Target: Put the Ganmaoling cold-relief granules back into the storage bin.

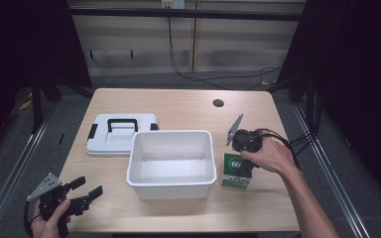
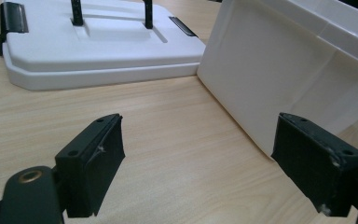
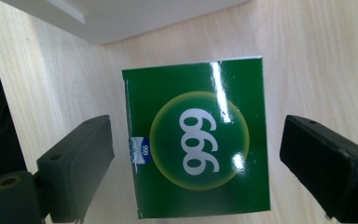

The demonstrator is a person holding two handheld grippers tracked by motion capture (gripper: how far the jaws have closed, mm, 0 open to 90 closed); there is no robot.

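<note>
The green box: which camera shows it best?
The right gripper view: the green box lies between the open jaws, its "999" label readable. The high view shows the box small beside the white bin, partly under the right gripper.

1. High view is pretty dim overall; the table catches light from above while both sides fall off into near black.
2. It's soft and low-res too, so small details smear.
3. The white bin is the brightest thing there, nearly blown out, with a soft shadow on its near side.
4. Right gripper view is bright, with white glare streaks on the glossy green box.
5. In both gripper views the black jaws up close look slightly blurry, and the lid stays reasonably sharp.
</note>
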